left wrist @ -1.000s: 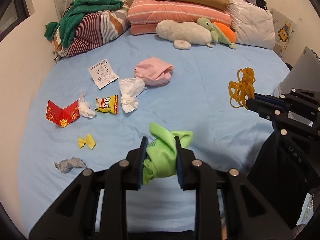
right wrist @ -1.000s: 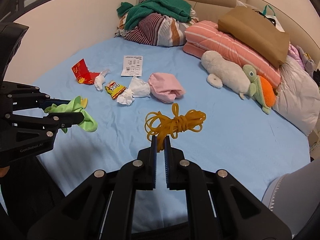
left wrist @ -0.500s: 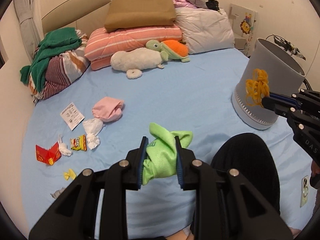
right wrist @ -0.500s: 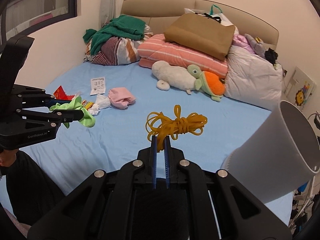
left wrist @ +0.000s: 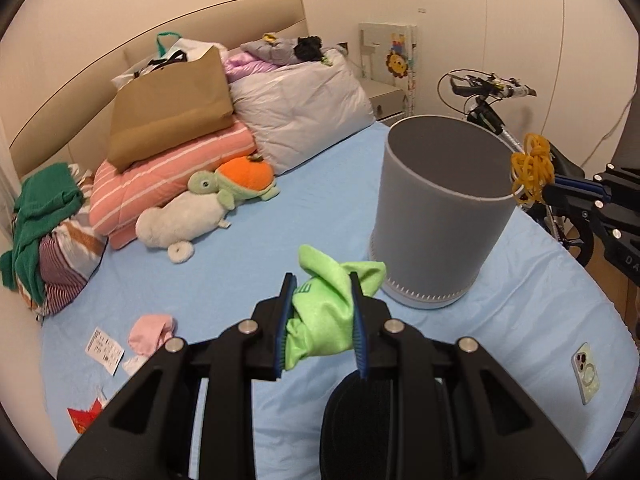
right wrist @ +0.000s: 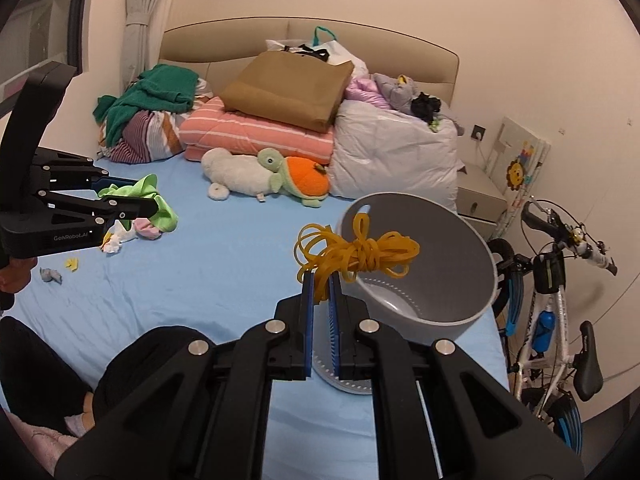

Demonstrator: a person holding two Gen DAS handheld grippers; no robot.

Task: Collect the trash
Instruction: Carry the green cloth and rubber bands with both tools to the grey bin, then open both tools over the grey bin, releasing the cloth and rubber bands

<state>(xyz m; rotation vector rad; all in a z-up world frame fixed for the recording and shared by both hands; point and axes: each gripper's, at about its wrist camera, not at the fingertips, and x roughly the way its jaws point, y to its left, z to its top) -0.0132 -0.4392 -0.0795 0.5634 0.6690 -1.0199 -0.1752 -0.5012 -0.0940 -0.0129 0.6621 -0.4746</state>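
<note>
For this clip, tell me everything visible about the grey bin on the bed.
The grey bin is a round, open-topped container, smooth and matte like plastic, with a paler band marked by small ticks around its base. It stands upright on the blue bedsheet near the bed's edge. The right wrist view shows its inside bare, with a hole near the rim. Nothing touches it except the sheet; the yellow rubber-band bundle in the right gripper hangs by its rim.

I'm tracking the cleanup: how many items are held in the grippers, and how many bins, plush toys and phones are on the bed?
Held items: 2 (green cloth, yellow rubber-band bundle)
Bins: 1 (grey bin)
Plush toys: 2 (white plush, turtle plush)
Phones: 1 (phone)
Total: 6
</note>
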